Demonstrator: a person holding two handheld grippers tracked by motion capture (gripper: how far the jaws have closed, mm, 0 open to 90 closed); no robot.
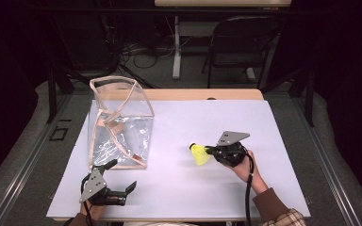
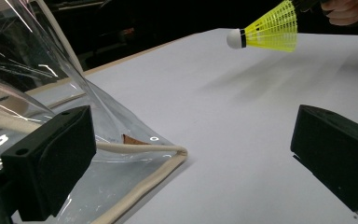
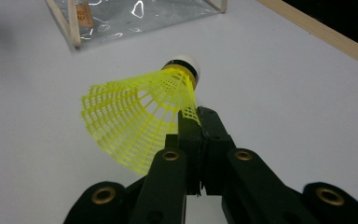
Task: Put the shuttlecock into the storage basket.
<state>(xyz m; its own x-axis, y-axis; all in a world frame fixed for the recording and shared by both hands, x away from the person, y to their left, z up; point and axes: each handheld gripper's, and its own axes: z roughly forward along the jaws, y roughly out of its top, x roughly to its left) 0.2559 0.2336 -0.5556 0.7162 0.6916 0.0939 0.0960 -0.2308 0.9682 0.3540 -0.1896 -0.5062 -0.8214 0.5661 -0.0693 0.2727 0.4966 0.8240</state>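
Above the table (image 1: 273,188), mid-right, the right gripper (image 3: 196,122) is pinching the yellow shuttlecock (image 3: 137,123) by its skirt edge. Left gripper (image 1: 122,176) is sitting released beside the clear bag (image 1: 122,127). The thin grip is risking a slip or crushed skirt.

A white sheet (image 1: 179,188) covers a wood-edged bench (image 1: 202,94) in a dark, black-walled room, lit from above, with grey floor (image 1: 155,70) beyond it, where a black folding chair (image 1: 238,42), a pale table leg (image 1: 176,47) and tangled cables (image 1: 141,49) stand in shadow.
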